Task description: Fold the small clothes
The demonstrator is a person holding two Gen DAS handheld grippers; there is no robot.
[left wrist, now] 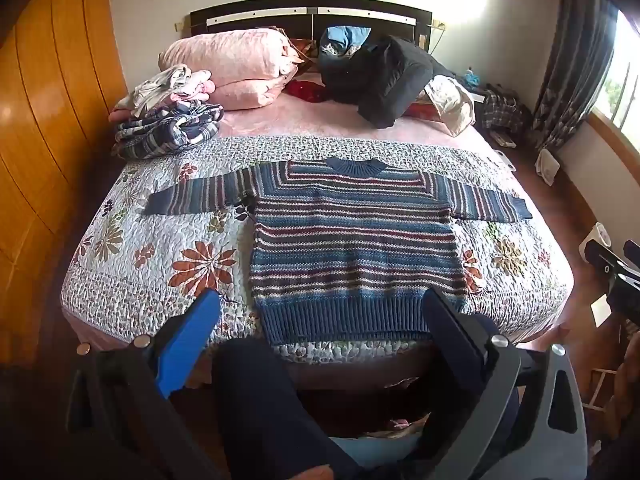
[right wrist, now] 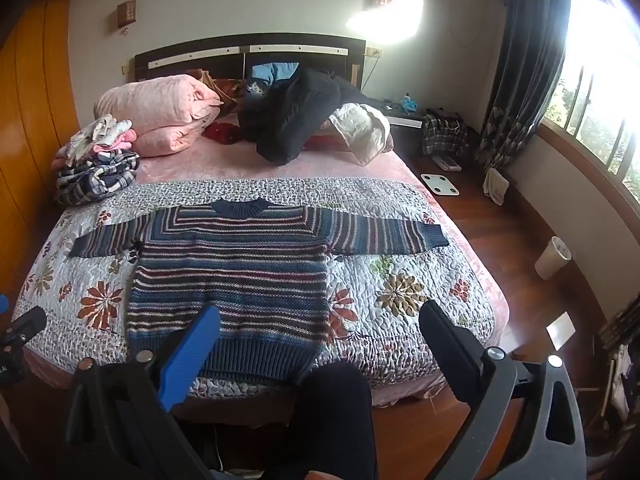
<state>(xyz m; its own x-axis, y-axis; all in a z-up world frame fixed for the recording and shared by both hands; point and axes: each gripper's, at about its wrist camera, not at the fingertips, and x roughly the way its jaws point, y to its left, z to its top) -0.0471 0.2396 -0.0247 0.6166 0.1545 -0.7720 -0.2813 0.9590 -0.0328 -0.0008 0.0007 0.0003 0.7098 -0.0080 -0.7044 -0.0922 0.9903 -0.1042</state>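
A small striped knit sweater (left wrist: 352, 240) (right wrist: 236, 276) in blue, maroon and white lies flat on the floral quilt (left wrist: 132, 248) (right wrist: 404, 292), both sleeves spread out sideways and the ribbed hem toward me. My left gripper (left wrist: 320, 308) hangs open above the hem near the bed's foot, holding nothing. My right gripper (right wrist: 320, 320) is open too, over the sweater's lower right part, empty. The right gripper (left wrist: 616, 272) shows at the right edge of the left wrist view, and the left gripper (right wrist: 20, 332) at the left edge of the right wrist view.
A pile of clothes (left wrist: 168, 120) (right wrist: 96, 164) sits at the bed's far left beside pink pillows (left wrist: 236, 64). Dark bedding (left wrist: 380, 76) and a white bag (right wrist: 360, 128) lie near the headboard. A person's dark-clad leg (left wrist: 260, 400) (right wrist: 340, 412) is at the bed's foot. A white bin (right wrist: 554, 258) and scale (right wrist: 440, 184) stand on the floor.
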